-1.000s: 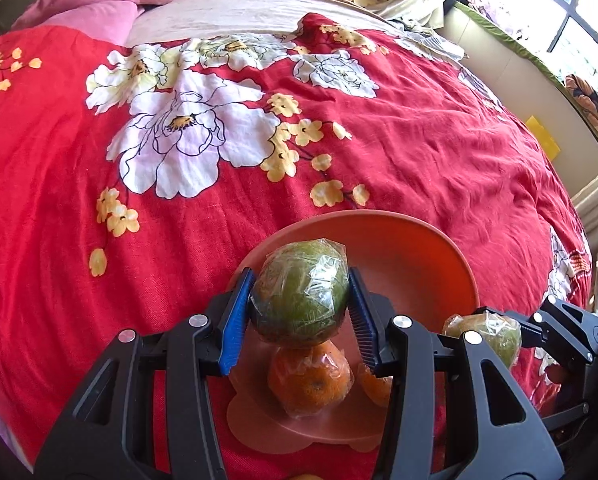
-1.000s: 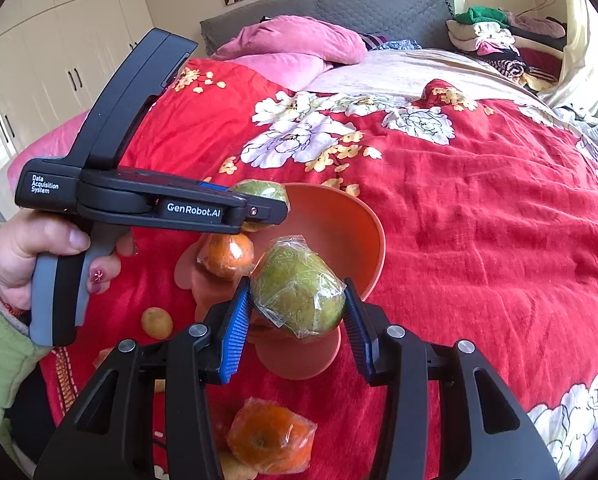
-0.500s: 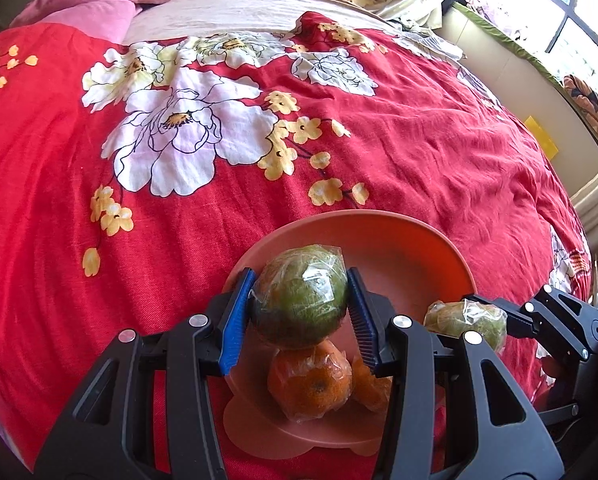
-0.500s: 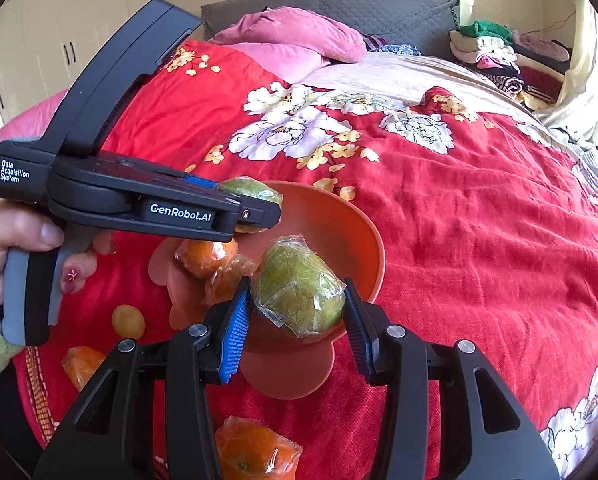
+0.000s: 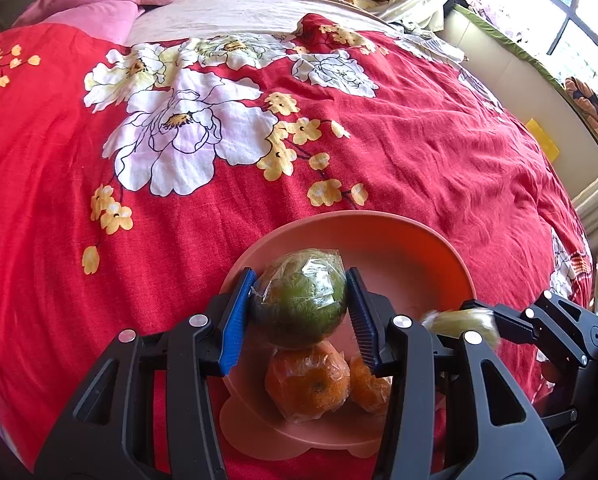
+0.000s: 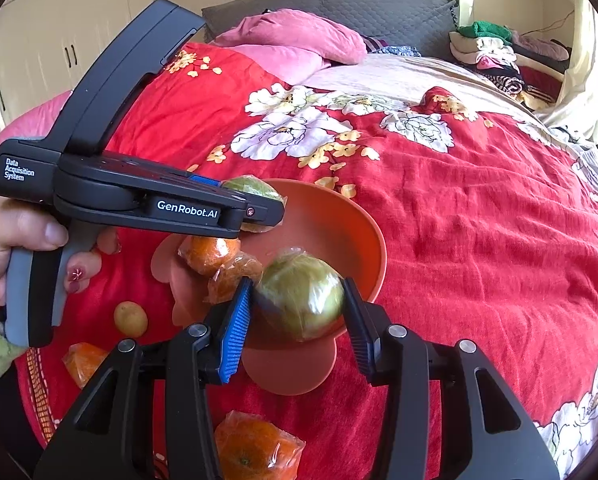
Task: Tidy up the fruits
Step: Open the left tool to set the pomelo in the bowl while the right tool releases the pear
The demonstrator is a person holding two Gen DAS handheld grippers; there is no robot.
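Green plastic-wrapped fruit [image 5: 305, 300] sits clamped in left tongs [image 5: 301, 314].

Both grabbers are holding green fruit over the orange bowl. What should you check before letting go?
1. Left gripper grips its green fruit: ok.
2. Right gripper grips the other green fruit: cannot tell, blurred.
3. Both fruits over the bowl: ok.
4. Free space in the bowl: ok, far side bare.
5. Wrapped oranges clear of the drop: not ok, directly below left fruit.
6. Bowl steady on the soft bedspread: cannot tell.
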